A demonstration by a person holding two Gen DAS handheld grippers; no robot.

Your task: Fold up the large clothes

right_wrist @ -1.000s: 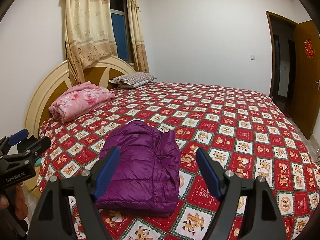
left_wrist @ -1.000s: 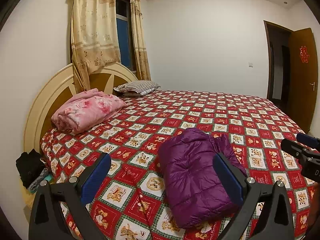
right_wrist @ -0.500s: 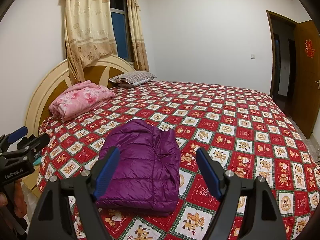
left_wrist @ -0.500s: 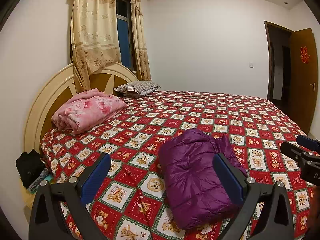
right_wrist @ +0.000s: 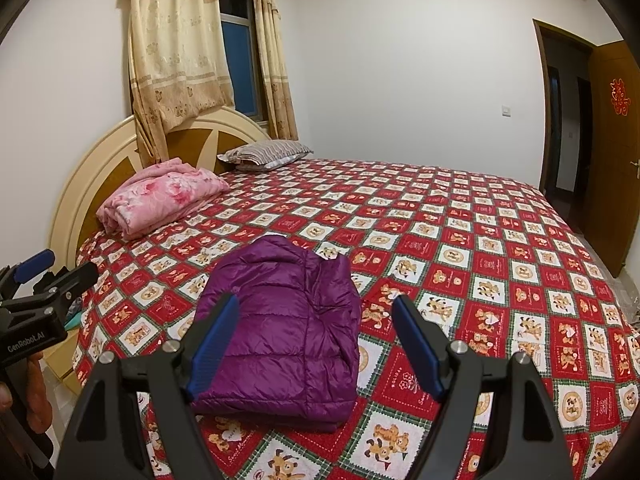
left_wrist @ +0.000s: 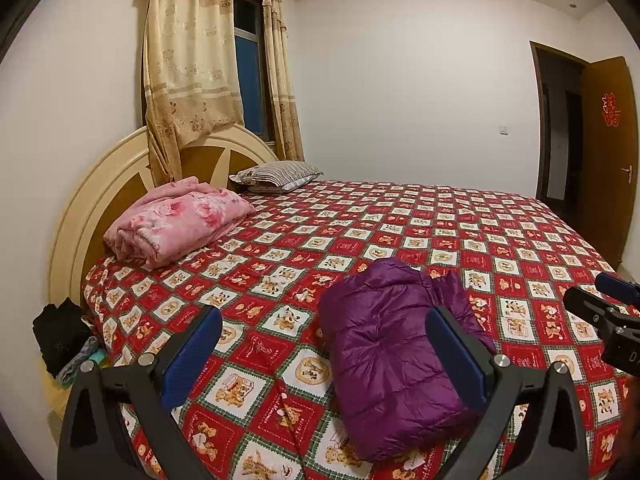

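Observation:
A purple puffer jacket (left_wrist: 392,344) lies folded into a compact rectangle on the red patterned bedspread (left_wrist: 360,240) near the bed's front edge; it also shows in the right wrist view (right_wrist: 288,328). My left gripper (left_wrist: 324,344) is open and empty, held above the bed just left of the jacket. My right gripper (right_wrist: 314,336) is open and empty, held above the jacket's near end. Each gripper shows in the other's view: the right one at the right edge (left_wrist: 600,304), the left one at the left edge (right_wrist: 52,272).
A folded pink floral blanket (left_wrist: 176,220) and a striped pillow (left_wrist: 276,172) lie by the rounded headboard (left_wrist: 80,216). Dark clothes (left_wrist: 60,332) are piled beside the bed at the left. An open wooden door (left_wrist: 608,152) is at the right.
Both grippers have drifted very slightly; the jacket and all else lie as before.

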